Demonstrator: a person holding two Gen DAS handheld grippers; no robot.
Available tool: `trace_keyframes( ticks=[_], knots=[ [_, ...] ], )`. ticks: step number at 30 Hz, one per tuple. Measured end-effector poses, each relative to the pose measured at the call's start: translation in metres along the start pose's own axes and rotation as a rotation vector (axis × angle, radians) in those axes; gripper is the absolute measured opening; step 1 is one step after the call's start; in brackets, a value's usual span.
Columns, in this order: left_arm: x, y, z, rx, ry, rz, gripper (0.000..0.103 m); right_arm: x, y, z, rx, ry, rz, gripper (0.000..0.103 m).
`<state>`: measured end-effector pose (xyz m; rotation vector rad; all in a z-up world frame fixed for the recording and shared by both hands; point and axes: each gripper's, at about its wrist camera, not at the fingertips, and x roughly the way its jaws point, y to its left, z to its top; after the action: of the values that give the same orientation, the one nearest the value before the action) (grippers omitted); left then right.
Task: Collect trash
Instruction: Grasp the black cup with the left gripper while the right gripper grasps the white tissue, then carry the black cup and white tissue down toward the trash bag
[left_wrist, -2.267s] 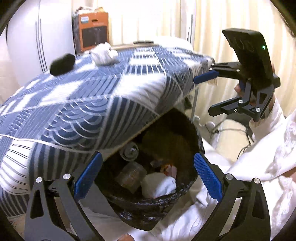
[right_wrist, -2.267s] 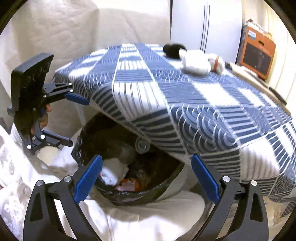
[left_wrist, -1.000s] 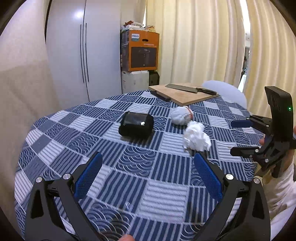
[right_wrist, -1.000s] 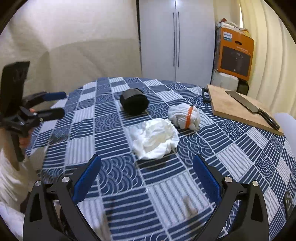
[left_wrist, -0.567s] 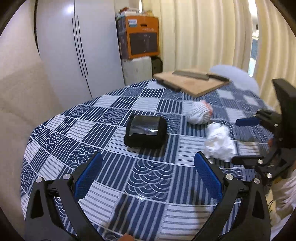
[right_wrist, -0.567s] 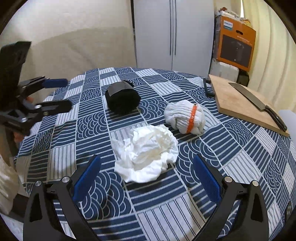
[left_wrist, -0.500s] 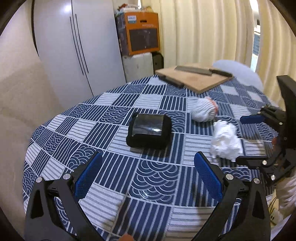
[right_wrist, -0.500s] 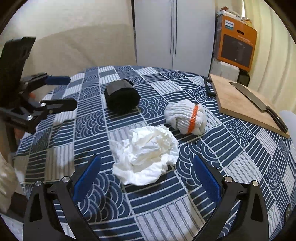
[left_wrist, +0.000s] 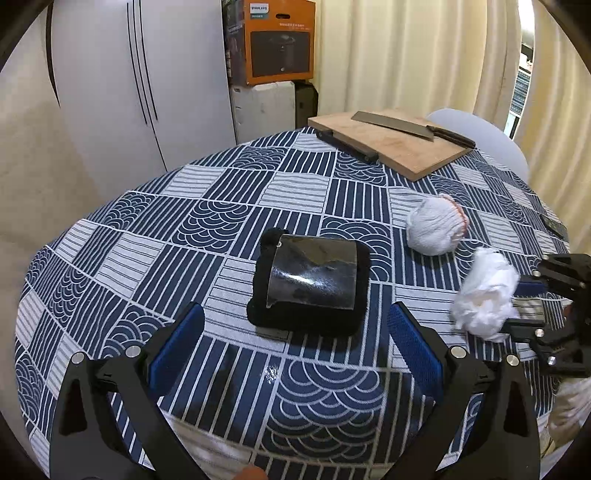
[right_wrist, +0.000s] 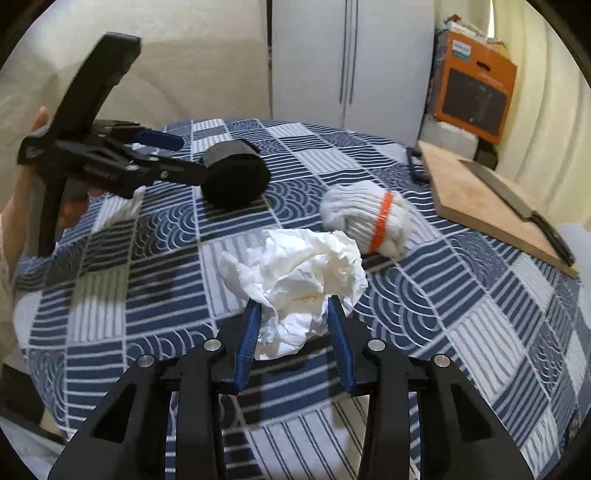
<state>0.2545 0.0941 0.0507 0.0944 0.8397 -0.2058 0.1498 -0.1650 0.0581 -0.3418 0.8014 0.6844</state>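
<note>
A crumpled white tissue (right_wrist: 295, 269) lies on the blue patterned tablecloth (right_wrist: 461, 314). My right gripper (right_wrist: 293, 304) has its jaws closing, and its blue pads (right_wrist: 251, 325) press the tissue from both sides. The left wrist view shows the same tissue (left_wrist: 484, 291) inside the right gripper (left_wrist: 513, 306) at the table's right edge. My left gripper (left_wrist: 295, 310) is open, just short of a black rolled item with a glossy sheet (left_wrist: 310, 284). From the right wrist view the left gripper (right_wrist: 192, 157) hovers beside that black item (right_wrist: 236, 177), and a hand holds it.
A balled white glove with an orange band (right_wrist: 365, 218) rests just beyond the tissue. A wooden cutting board (left_wrist: 391, 155) with a cleaver (left_wrist: 391, 123) sits at the far side. An orange box (left_wrist: 277, 40) and white cabinet doors (left_wrist: 110, 74) stand behind the table.
The right jaws went from wide open to closed around the tissue after sinking toward it. The left gripper moved forward and down, closer to the black item.
</note>
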Motion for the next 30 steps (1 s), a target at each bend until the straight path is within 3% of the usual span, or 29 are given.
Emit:
trace_keyframes(
  ticks=[4,8,12,13,14,16,20,26,30],
  knots=[
    [0.006,0.0,0.002,0.005,-0.016,-0.031,0.097,-0.015,-0.004,-0.01,0.025,-0.027,0.036,0.033],
    [0.012,0.0,0.004,0.01,-0.026,-0.046,0.097,-0.031,-0.007,-0.027,0.105,-0.055,0.174,0.033],
    [0.016,0.003,0.004,-0.003,-0.022,-0.038,0.096,-0.046,-0.006,-0.041,0.145,-0.089,0.183,0.033],
    [0.018,0.005,0.005,-0.007,-0.019,-0.037,0.089,-0.048,-0.007,-0.042,0.153,-0.093,0.187,0.033],
    [0.018,0.006,0.004,-0.011,-0.021,-0.045,0.074,-0.05,-0.008,-0.044,0.173,-0.101,0.178,0.032],
    [0.015,0.004,0.002,0.007,-0.038,-0.083,0.066,-0.052,-0.01,-0.046,0.19,-0.108,0.162,0.032],
    [0.012,-0.006,-0.004,0.075,-0.057,-0.038,0.063,-0.057,-0.018,-0.052,0.228,-0.118,0.099,0.031],
    [0.004,-0.005,-0.007,0.064,-0.049,-0.023,0.063,-0.072,-0.025,-0.063,0.263,-0.185,-0.016,0.031],
    [-0.011,-0.003,-0.012,0.053,-0.065,-0.017,0.063,-0.078,-0.026,-0.068,0.271,-0.193,-0.028,0.031]
  ],
)
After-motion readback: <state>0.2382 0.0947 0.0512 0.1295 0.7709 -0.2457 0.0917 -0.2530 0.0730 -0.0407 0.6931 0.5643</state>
